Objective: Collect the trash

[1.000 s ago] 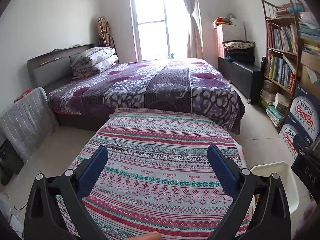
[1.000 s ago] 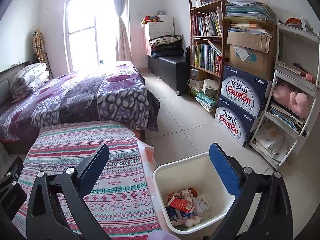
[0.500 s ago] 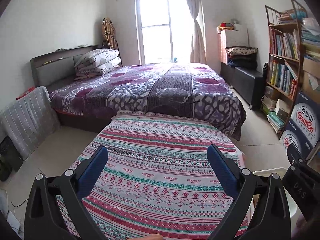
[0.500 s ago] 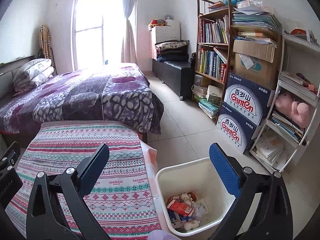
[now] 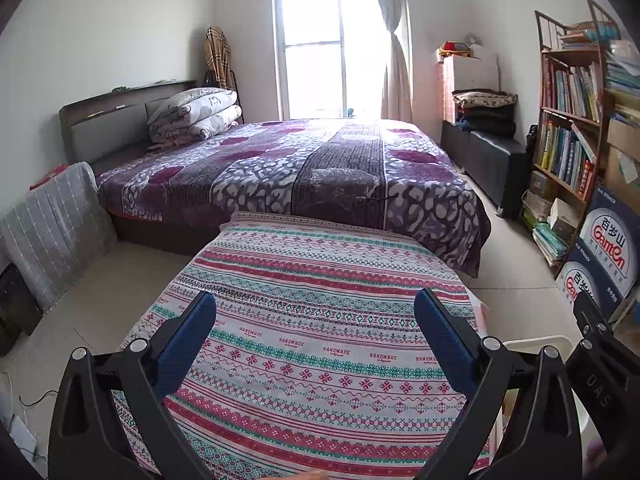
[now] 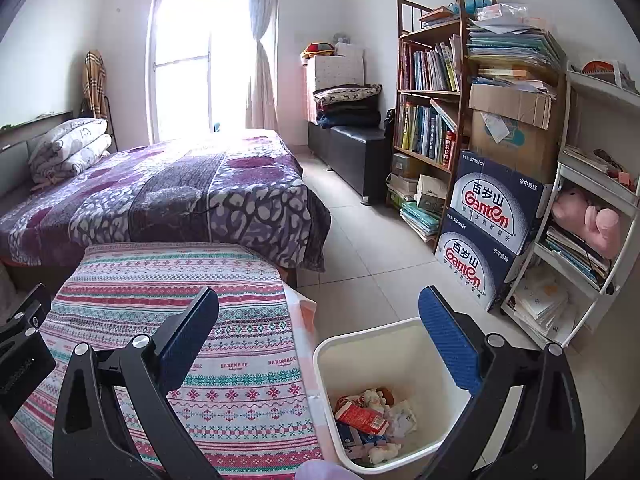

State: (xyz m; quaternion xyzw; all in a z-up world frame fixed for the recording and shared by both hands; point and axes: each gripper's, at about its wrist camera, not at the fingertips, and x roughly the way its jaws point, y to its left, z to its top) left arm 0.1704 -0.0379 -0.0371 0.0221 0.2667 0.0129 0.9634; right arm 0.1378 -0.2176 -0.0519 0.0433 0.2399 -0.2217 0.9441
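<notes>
A woven, striped cloth point(image 5: 320, 320) covers the table. Beside it stands a smooth white plastic bin point(image 6: 384, 344), with crumpled trash point(image 6: 372, 416) at its bottom. The left gripper point(image 5: 316, 332) and right gripper point(image 6: 320, 328) both gape wide, holding nothing.

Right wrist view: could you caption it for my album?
Open right gripper above a white bin holding trash, beside a patterned tablecloth.
</notes>
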